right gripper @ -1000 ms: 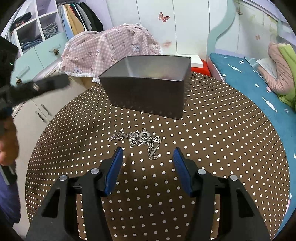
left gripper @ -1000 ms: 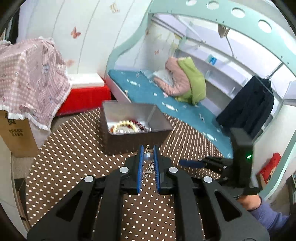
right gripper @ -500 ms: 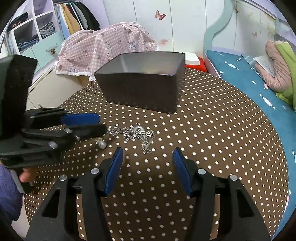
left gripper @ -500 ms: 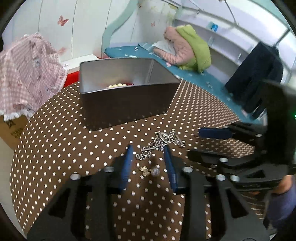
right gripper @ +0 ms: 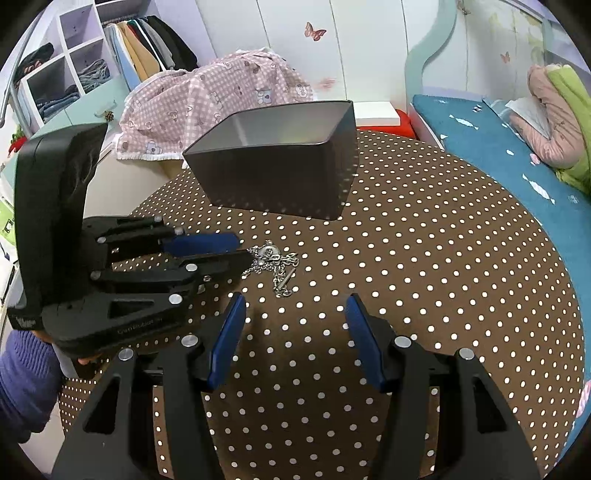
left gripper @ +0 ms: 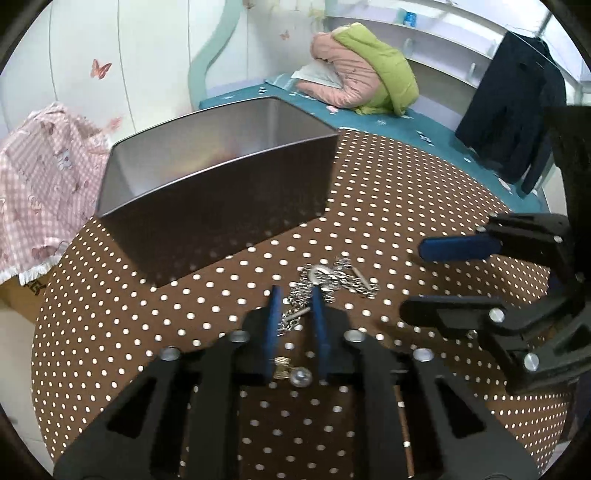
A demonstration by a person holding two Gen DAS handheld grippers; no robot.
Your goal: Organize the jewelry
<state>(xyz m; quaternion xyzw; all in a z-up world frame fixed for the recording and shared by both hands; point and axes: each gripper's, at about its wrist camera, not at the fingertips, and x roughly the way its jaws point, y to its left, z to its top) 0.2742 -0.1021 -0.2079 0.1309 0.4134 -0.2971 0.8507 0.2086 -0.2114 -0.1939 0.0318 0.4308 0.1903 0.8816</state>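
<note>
Pink checked cloth (right gripper: 221, 92), green and pink bedding (left gripper: 365, 74), dark coat (left gripper: 517, 110), butterfly sticker (right gripper: 315, 31).

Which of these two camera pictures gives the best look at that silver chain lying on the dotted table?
The right wrist view: the silver chain lies almost fully visible on the table, only its left end hidden by the left gripper. In the left wrist view, that gripper's closing fingers straddle and hide part of it.
</note>
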